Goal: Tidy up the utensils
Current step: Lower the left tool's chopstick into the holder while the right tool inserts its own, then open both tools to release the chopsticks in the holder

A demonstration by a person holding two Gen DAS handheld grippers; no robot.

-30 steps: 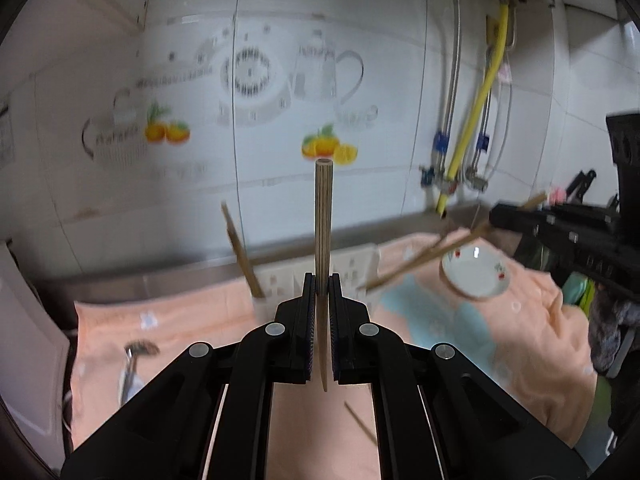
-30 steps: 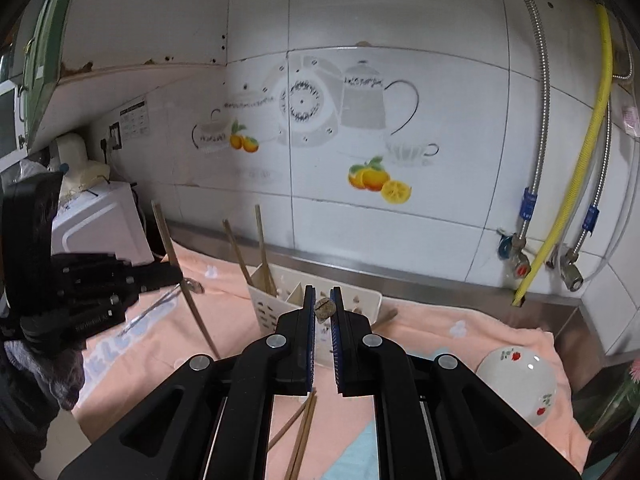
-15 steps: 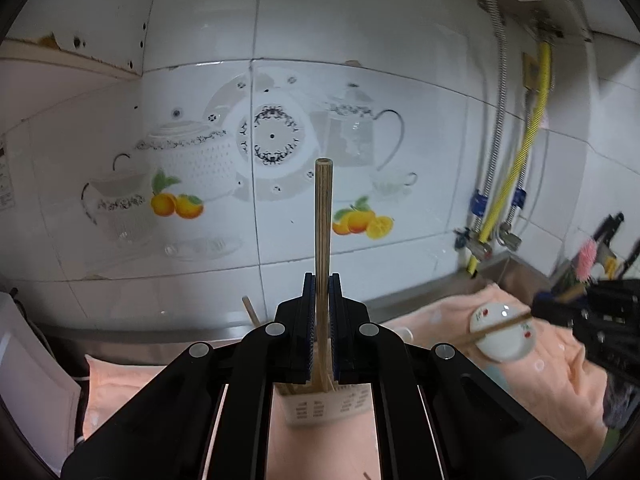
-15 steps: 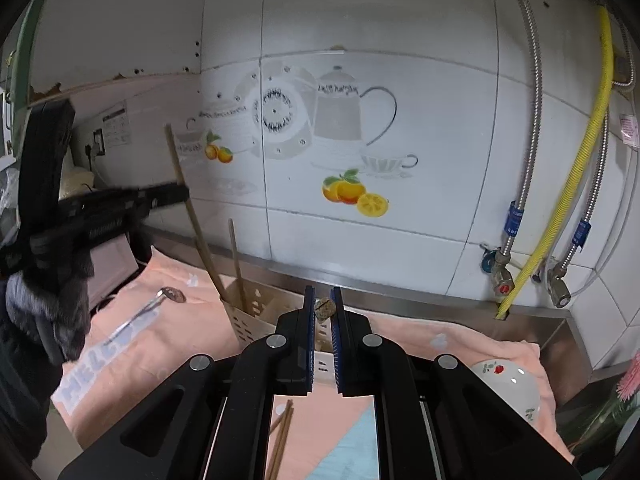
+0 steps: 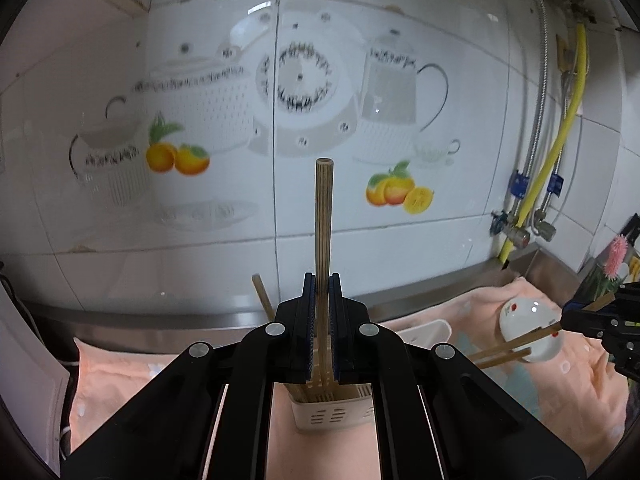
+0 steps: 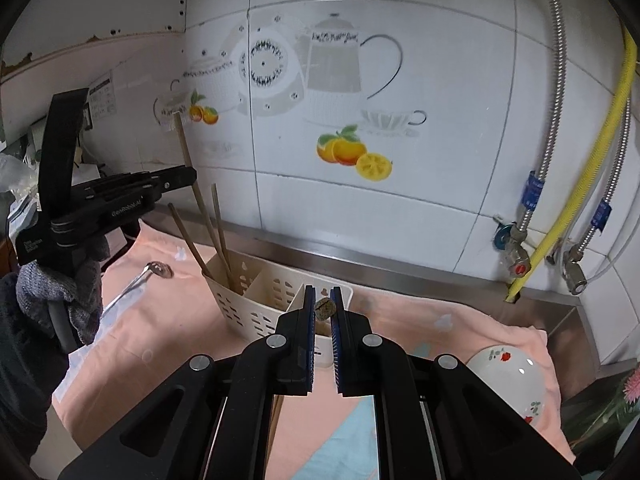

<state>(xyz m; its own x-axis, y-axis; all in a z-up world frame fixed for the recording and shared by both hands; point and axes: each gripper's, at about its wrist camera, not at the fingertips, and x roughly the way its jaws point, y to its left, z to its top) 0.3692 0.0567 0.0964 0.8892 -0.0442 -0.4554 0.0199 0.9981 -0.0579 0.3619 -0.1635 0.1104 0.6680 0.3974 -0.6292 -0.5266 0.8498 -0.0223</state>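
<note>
Peach cloth (image 6: 192, 320) — tiled wall (image 6: 440, 208) behind.

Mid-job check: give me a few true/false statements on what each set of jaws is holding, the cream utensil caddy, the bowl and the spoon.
1. The left gripper has its jaws shut on an upright wooden chopstick. True.
2. The right gripper is empty. False: its jaws clamp chopsticks, seen end-on.
3. The cream slotted plastic utensil caddy already holds chopsticks in its left compartment. True.
4. The white bowl with red flowers stands inside the caddy. False: it sits apart, right of it, on the pink towel.
5. The metal spoon stands in the caddy. False: it lies on the towel, left of it.
</note>
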